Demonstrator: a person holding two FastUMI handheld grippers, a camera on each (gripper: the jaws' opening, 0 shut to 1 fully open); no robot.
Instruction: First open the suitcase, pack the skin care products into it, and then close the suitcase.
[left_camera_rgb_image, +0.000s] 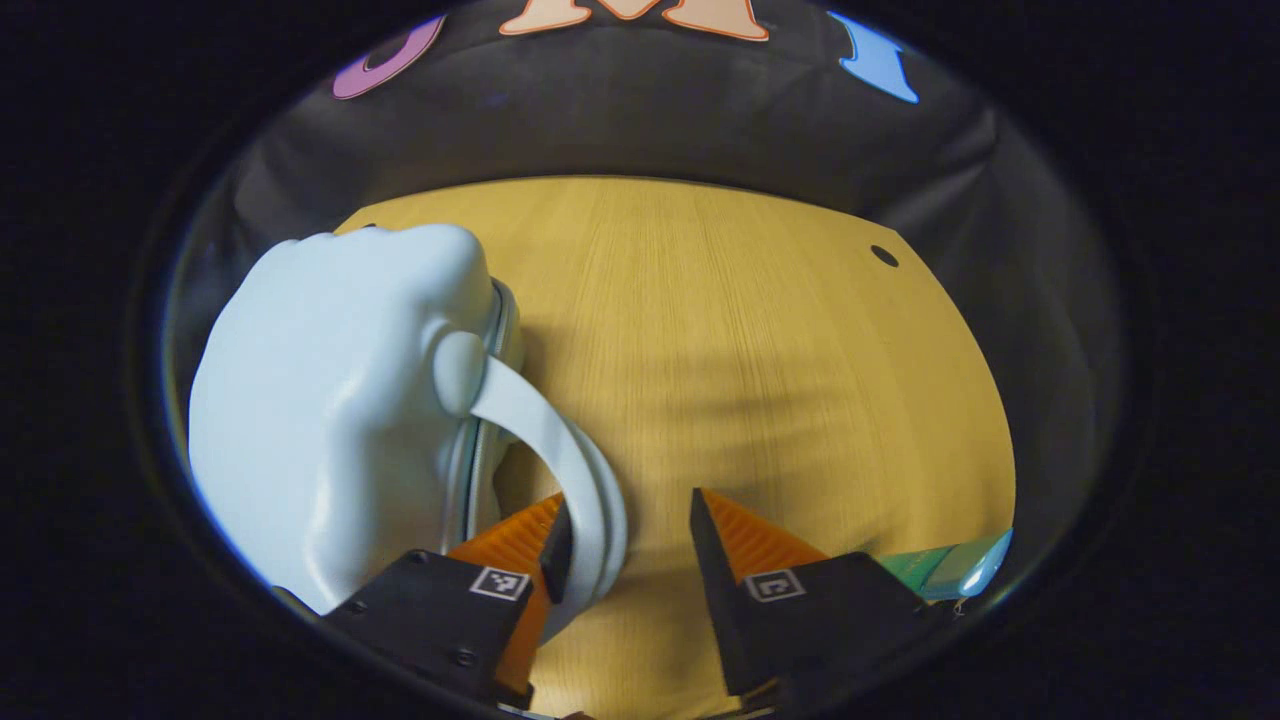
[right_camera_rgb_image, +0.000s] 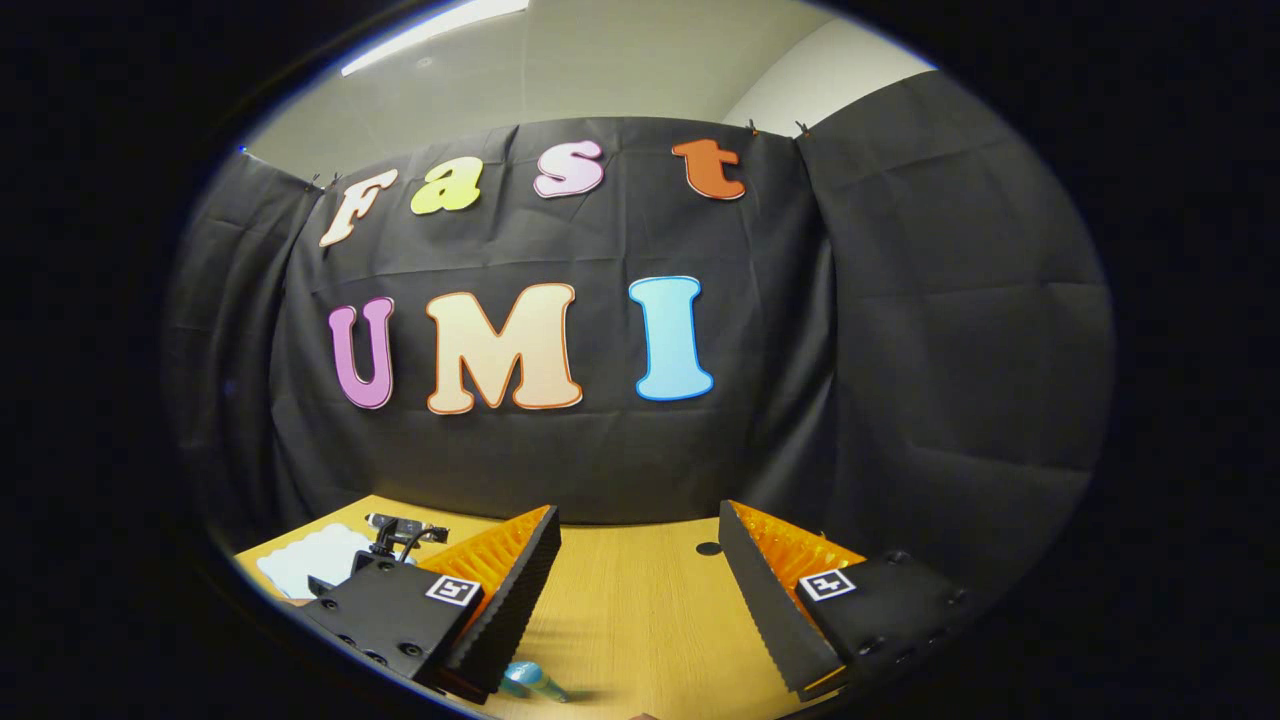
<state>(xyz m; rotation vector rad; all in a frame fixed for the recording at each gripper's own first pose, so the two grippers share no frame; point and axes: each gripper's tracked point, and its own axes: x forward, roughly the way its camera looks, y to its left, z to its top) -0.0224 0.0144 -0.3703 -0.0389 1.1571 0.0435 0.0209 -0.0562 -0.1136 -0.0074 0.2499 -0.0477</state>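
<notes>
Left gripper view: pale blue hard-shell suitcase (left_camera_rgb_image: 330, 420) lies zipped (nothing packed yet), left gripper (left_camera_rgb_image: 625, 540) spread around its handle (left_camera_rgb_image: 560, 450), right gripper (right_camera_rgb_image: 635, 590) released.

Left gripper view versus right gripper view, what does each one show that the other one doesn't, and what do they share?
Left gripper view: the suitcase's handle between the open left gripper, and a green packet at the edge. Right gripper view: the open right gripper, a small blue bottle and the ceiling. Shared: the pale blue suitcase, the wooden table and the booth wall.
</notes>
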